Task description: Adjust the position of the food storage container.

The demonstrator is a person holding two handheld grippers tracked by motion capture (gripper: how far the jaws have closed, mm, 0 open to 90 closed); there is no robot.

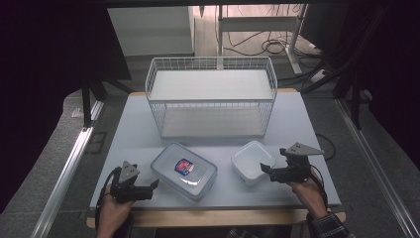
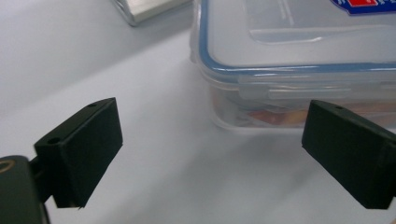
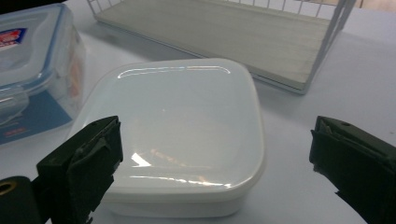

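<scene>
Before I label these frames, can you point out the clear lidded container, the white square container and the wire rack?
clear lidded container (image 1: 184,171), high view, on its lid beside the sticker.
white square container (image 3: 180,126), right gripper view, middle of its lid.
wire rack (image 1: 212,63), high view, on its back rim.

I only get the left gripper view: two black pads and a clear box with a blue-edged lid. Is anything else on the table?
Observer: Yes, a white square container sits to the right of that clear box.
Operator: Is anyone going for it?
Observer: The right claw is at its edge, jaws open, not gripping it.
Operator: Where might the boxes go?
Observer: Perhaps the white wire basket behind them; its two shelves hold nothing.
Operator: And my claw?
Observer: The left claw is open too, pointing at the clear box's near-left corner.
</scene>
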